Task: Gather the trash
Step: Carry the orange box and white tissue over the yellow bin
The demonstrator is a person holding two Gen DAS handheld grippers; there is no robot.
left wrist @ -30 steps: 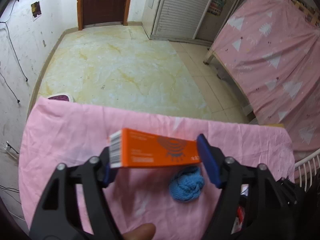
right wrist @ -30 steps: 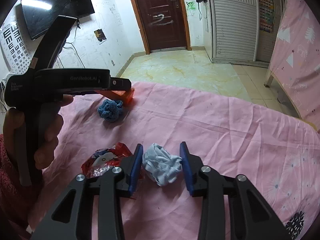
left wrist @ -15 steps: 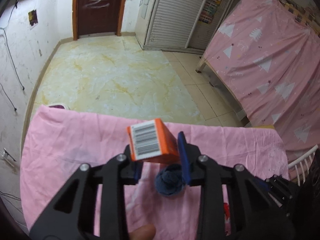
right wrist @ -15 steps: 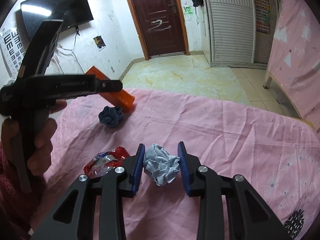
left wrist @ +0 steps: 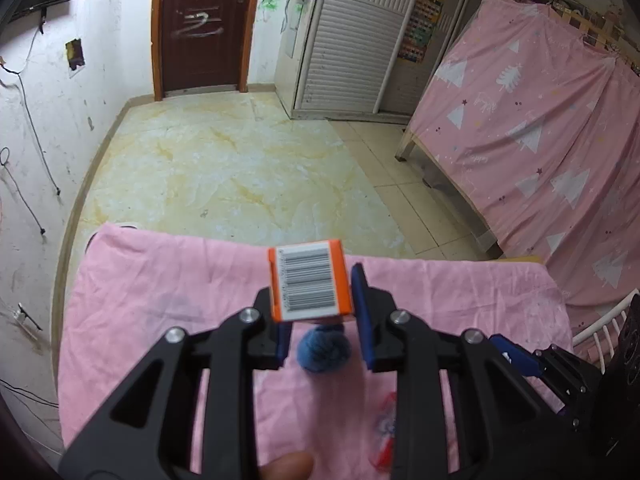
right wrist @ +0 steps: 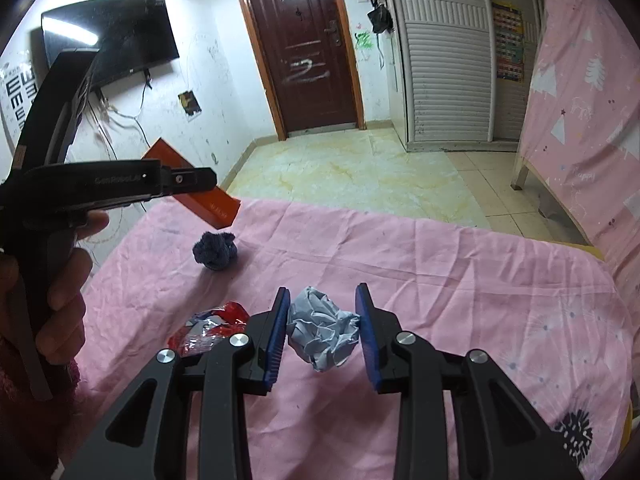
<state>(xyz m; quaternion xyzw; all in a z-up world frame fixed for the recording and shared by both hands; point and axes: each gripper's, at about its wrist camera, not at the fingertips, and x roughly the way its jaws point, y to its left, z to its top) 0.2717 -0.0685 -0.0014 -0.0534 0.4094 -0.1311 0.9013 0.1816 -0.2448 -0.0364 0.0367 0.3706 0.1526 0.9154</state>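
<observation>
An orange box (left wrist: 310, 280) with a barcode end facing me hangs above the pink-covered table (left wrist: 160, 280). My left gripper (left wrist: 318, 300) has its jaws closing on the box, pads pressing its sides. Seen from the right wrist view, the same orange box (right wrist: 216, 204) juts out of the left gripper (right wrist: 200, 178), held by a hand. My right gripper (right wrist: 322, 328) is shut on a crumpled pale-blue paper ball (right wrist: 322, 334). A blue yarn ball (right wrist: 215, 251) and a red wrapper (right wrist: 204, 328) lie on the cloth.
Beyond the table's far edge is a yellowish tiled floor (left wrist: 240, 168). A pink bed curtain (left wrist: 540, 120) stands on the right, a white slatted cabinet (right wrist: 448, 60) and a dark door (right wrist: 304, 48) at the back. A white rack (left wrist: 600, 320) sits by the table's right end.
The left jaws closed in on the orange box, which swung from sideways to end-on and rose off the cloth. The right gripper kept its grip on the paper ball and lifted slightly.
</observation>
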